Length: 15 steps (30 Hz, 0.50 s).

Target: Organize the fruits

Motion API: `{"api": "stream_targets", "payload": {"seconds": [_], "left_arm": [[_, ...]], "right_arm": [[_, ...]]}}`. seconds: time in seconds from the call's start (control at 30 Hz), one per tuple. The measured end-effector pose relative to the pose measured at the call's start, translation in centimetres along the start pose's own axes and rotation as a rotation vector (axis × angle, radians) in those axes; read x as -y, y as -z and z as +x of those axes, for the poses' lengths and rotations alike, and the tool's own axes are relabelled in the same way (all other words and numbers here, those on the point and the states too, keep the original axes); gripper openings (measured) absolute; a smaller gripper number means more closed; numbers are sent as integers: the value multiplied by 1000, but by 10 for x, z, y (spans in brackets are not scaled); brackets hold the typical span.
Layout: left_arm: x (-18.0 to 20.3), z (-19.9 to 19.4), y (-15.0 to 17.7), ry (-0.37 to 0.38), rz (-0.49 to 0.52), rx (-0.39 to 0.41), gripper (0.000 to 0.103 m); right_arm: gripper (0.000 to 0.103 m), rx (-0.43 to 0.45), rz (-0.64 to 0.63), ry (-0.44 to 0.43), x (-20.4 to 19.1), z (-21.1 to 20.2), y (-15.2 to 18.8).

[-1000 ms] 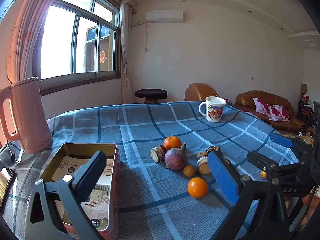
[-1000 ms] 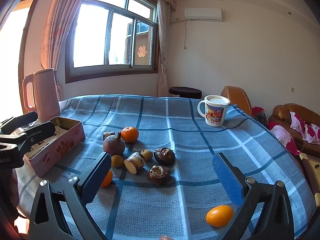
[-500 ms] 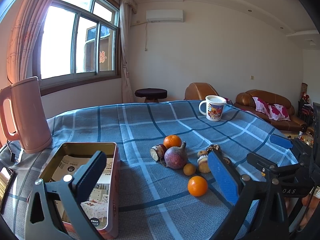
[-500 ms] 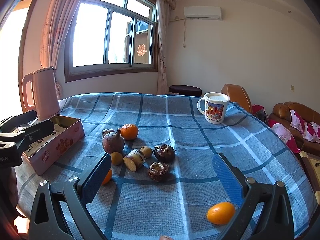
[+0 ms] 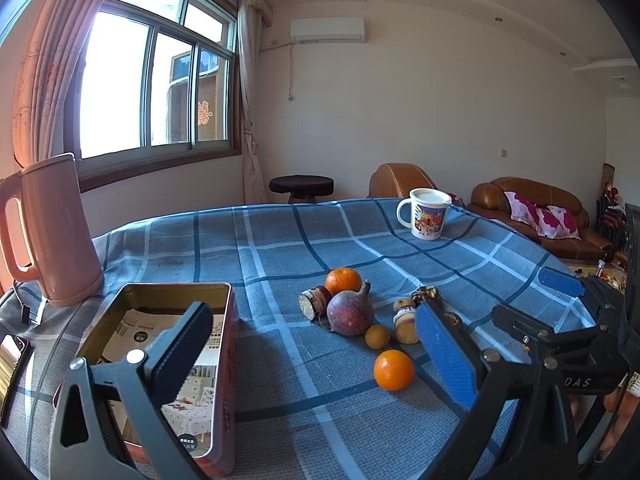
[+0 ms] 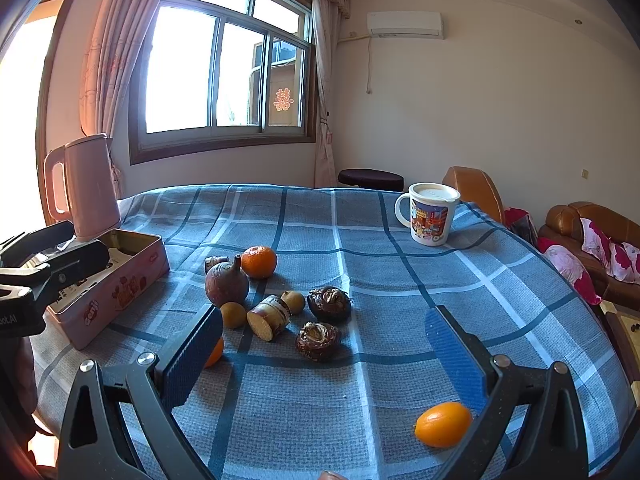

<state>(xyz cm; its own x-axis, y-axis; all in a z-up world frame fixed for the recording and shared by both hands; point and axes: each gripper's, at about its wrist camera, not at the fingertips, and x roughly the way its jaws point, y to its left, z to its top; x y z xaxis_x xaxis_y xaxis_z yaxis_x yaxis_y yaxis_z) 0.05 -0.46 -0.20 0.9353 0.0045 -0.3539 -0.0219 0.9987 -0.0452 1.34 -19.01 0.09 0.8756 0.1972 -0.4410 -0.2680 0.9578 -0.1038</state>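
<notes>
A cluster of fruit lies mid-table: a mandarin (image 5: 343, 280) (image 6: 259, 261), a purple round fruit (image 5: 350, 313) (image 6: 227, 283), cut brown pieces (image 6: 269, 317), two dark wrinkled fruits (image 6: 329, 303), small yellow fruits (image 5: 377, 336). An orange (image 5: 393, 369) lies nearer. Another orange (image 6: 443, 424) lies by the right gripper's right finger. An open pink tin (image 5: 168, 360) (image 6: 116, 276) stands left. My left gripper (image 5: 308, 356) is open and empty, beside the tin. My right gripper (image 6: 324, 356) is open and empty, short of the cluster.
A pink kettle (image 5: 48, 232) (image 6: 82, 188) stands at the far left behind the tin. A lidded white mug (image 5: 427, 214) (image 6: 430, 214) stands at the far right of the blue plaid tablecloth (image 6: 360, 220). A phone (image 5: 10, 364) lies at the left edge. Sofas stand beyond the table.
Both grippers have drifted slightly; the fruit sits a little lower and closer in the right wrist view. Nothing was grasped or moved on the table.
</notes>
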Motion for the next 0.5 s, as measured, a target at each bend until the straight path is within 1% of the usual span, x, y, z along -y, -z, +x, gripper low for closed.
{"api": "stream_targets", "payload": {"seconds": [0.33,0.5], "left_arm": [[6,6,11,15,9,-20,103],[11,8,11,24,22,-29,103]], "right_arm": [[102,-5,2,-3,3,0,3],[102,-13,-3,29,11,4,5]]}}
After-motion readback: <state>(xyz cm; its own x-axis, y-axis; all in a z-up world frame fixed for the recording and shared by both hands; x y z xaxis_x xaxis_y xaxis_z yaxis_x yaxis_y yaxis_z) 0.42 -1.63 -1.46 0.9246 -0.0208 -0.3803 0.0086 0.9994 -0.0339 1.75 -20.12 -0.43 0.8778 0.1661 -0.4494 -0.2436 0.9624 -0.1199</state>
